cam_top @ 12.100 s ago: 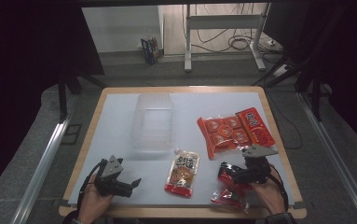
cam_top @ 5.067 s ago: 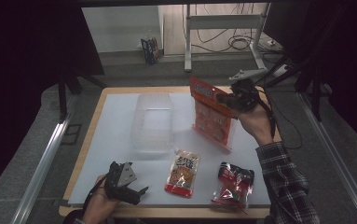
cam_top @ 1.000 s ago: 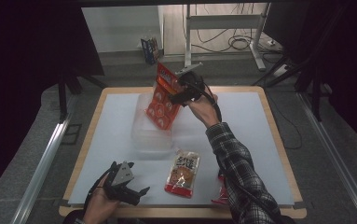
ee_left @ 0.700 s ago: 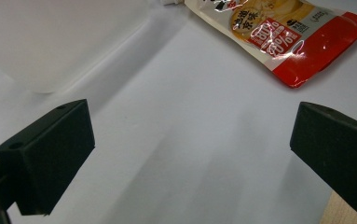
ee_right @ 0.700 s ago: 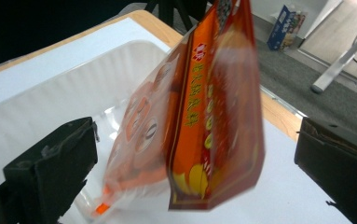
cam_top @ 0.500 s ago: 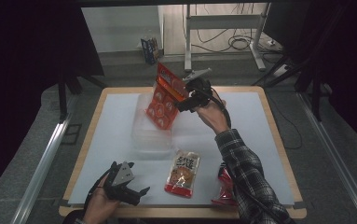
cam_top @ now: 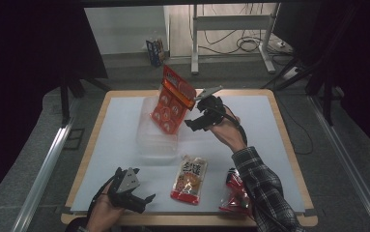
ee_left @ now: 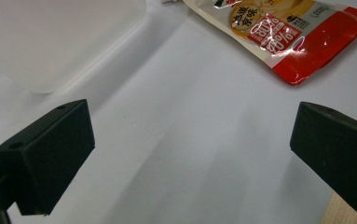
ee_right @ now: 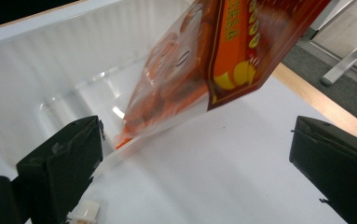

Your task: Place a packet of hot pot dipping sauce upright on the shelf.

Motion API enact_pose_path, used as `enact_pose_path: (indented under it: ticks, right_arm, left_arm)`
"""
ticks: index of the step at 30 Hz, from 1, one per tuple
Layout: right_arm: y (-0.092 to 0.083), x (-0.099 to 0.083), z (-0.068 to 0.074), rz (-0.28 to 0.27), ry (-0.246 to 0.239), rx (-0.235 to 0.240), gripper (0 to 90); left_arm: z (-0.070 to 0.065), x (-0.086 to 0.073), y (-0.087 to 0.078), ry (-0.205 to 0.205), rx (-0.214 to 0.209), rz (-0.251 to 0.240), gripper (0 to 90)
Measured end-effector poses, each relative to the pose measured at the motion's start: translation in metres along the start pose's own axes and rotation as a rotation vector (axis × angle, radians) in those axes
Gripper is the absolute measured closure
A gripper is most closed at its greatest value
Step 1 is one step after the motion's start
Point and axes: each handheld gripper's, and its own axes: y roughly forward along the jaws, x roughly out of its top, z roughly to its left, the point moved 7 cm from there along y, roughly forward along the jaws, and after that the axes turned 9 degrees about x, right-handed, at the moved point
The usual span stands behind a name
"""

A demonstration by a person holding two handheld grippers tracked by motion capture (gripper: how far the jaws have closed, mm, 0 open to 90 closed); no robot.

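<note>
Snack pack (cam_top: 172,99), orange-red and printed with round biscuits, stands tilted with its lower end inside the clear plastic bin (cam_top: 156,140), just to the left of the right tool (cam_top: 198,115). Judged from that position, the work in hand is loading packets into the bin.

Left tool (cam_top: 135,193): resting low at the near edge of the counter (cam_top: 120,125), jaws wide apart, nothing between them. Its own view shows bare counter ahead, a corner of the bin up and to its left, and the yellow-and-red pouch (ee_left: 283,30) ahead to its right, well clear of both jaws. It appears parked so as not to obstruct the loading.

Right tool: raised beside the bin's far right corner, jaws spread wide in its own view, the pack (ee_right: 213,60) ahead and above them and not gripped. The pack leans on the bin wall (ee_right: 50,70), which appears to be what holds it up; it looks likely to slide down flat.

A dark red packet (cam_top: 235,193) lies near the person's right sleeve, not yet binned.
</note>
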Motion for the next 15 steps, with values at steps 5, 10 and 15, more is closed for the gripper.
enact_pose_path:
  ticks: [5, 10, 15]
  right_arm:
    - [-0.005, -0.009, 0.007, -0.005, 0.011, 0.037, 4.3]
    - [-0.009, -0.017, 0.014, -0.006, 0.002, 0.048, 4.4]
    - [-0.011, -0.029, 0.017, -0.006, 0.001, 0.047, 7.7]
  left_arm:
    - [0.0, 0.0, 0.0, 0.003, 0.003, -0.001, 0.0]
    - [0.0, 0.0, 0.0, 0.011, 0.007, 0.002, 0.0]
    - [0.0, 0.0, 0.0, 0.013, 0.009, 0.002, 0.0]
